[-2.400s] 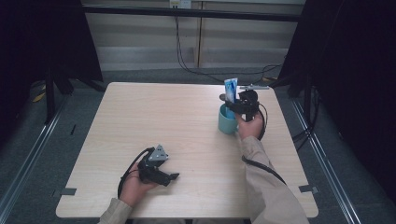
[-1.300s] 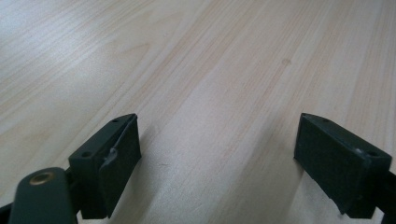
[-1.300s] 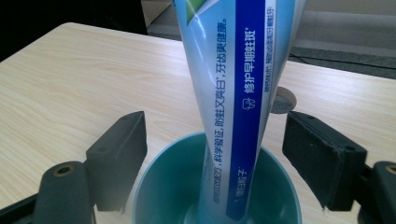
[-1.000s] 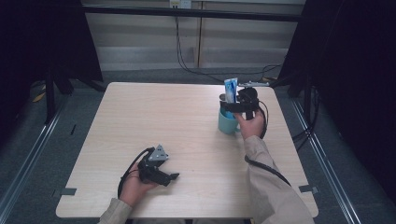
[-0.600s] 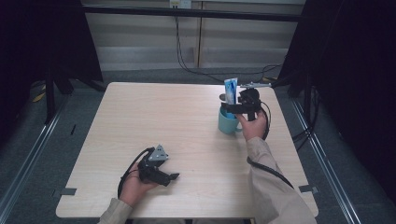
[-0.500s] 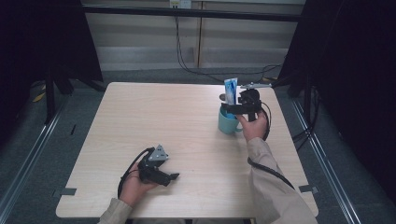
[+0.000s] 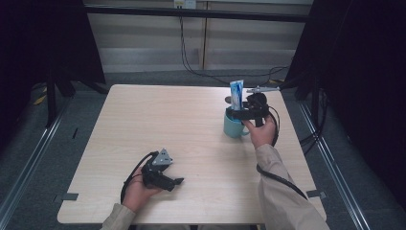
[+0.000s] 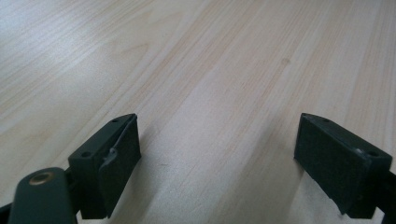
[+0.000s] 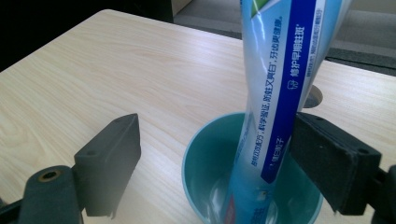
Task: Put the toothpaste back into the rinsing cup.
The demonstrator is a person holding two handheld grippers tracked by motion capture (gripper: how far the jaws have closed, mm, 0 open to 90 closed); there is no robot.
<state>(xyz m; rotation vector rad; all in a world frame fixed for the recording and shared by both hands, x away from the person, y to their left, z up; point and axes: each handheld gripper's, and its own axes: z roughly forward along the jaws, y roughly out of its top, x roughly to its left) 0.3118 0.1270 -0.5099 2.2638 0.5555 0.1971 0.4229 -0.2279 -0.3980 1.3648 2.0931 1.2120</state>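
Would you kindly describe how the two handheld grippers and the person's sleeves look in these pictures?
Both are black. The left gripper carries a grey three-cornered plate on top and trails a looping black cable; its jaws are blocky, with dark pads and screw holes. The right gripper has the same black blocky jaws and a black cable running back along the arm. The sleeves are beige.

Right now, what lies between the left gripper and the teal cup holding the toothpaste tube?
Only bare wooden table, seen in the high view, between left gripper and teal cup.
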